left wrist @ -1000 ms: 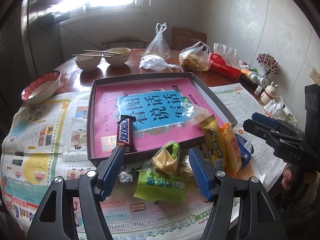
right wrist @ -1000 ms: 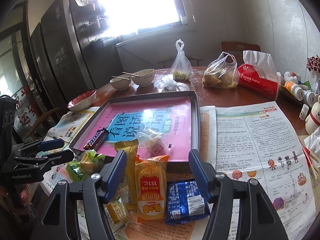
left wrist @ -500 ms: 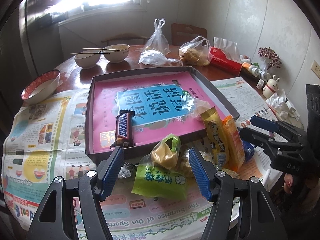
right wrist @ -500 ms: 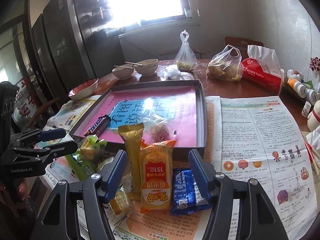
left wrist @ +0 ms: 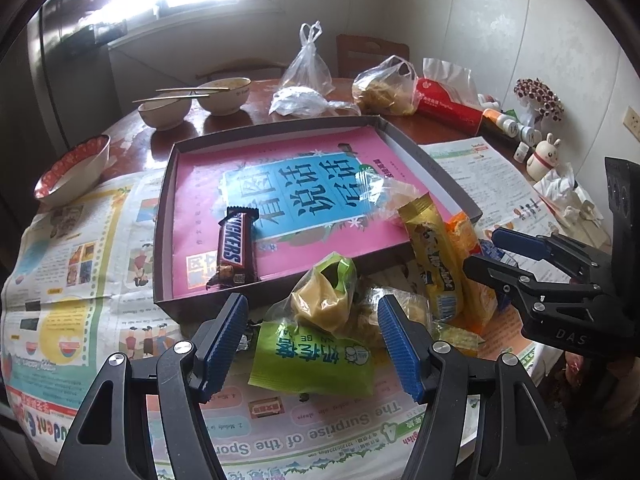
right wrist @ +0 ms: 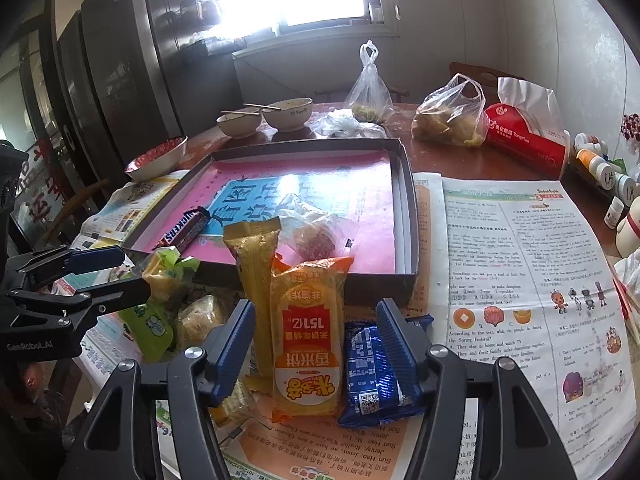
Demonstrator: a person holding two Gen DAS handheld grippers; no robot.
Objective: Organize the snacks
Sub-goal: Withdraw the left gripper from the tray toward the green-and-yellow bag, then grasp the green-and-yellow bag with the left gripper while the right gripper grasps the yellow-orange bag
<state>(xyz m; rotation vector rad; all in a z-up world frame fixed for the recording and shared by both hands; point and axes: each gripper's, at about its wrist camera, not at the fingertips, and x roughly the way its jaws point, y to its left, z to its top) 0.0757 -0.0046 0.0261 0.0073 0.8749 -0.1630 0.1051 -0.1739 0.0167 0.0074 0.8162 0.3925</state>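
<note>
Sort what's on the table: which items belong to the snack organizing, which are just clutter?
Job: tray, Snickers bar, orange rice-cracker pack, blue pack, yellow bar, green pack.
Clutter: bowls, tissue pack, newspaper, pill bottles.

Left gripper [left wrist: 312,336]: pitched down toward the tabletop, blue ribbed fingers [left wrist: 224,340] parted, nothing pressed between them. Right gripper [right wrist: 316,340]: likewise pitched down, fingers [right wrist: 394,348] closing, pads not visibly pressing anything. Both sit side by side, near each other, each visible in the other's view.
</note>
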